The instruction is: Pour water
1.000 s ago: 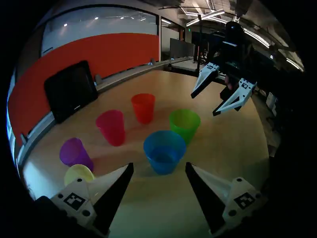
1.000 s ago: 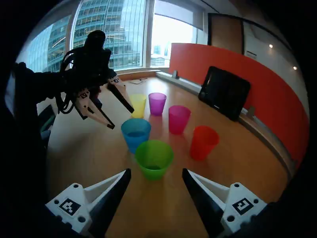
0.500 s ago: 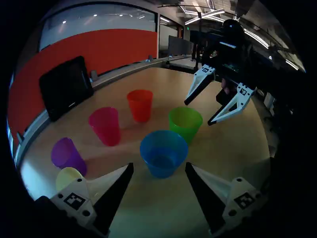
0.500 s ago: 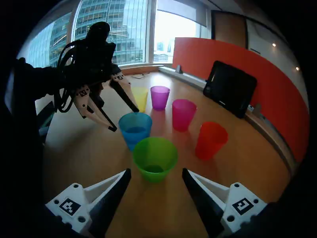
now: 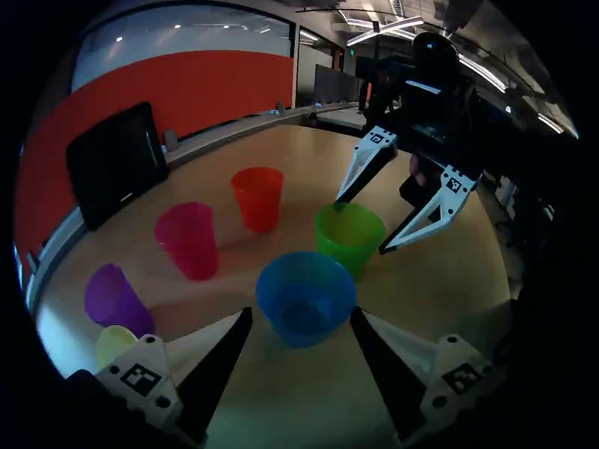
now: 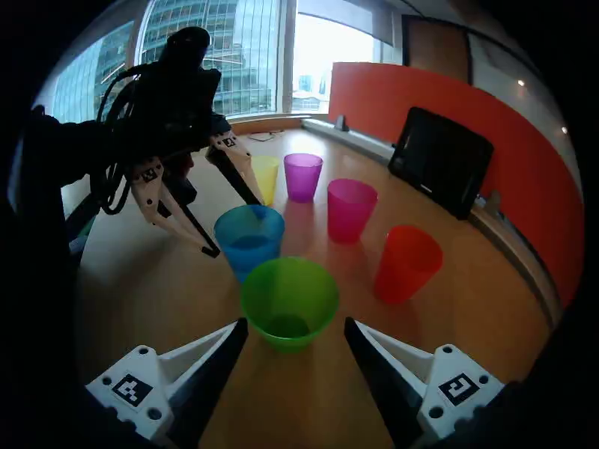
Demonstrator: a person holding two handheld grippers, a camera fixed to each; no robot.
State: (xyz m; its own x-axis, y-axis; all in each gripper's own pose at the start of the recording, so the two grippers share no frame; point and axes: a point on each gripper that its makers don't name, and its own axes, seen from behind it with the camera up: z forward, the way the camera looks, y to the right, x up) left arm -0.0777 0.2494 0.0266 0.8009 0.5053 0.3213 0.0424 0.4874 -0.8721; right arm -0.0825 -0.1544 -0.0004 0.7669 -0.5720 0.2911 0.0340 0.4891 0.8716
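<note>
Left gripper: jaws spread wide, pointing forward and down. Right gripper: jaws equally wide apart. Each view also shows the opposite gripper farther off, held aloft, its parted jaws tilted downward.

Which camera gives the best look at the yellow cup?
The right gripper view: the yellow cup stands with most of its wall visible beside the purple cup. In the left gripper view it sits low at the edge, partly hidden behind the left gripper's finger.
</note>
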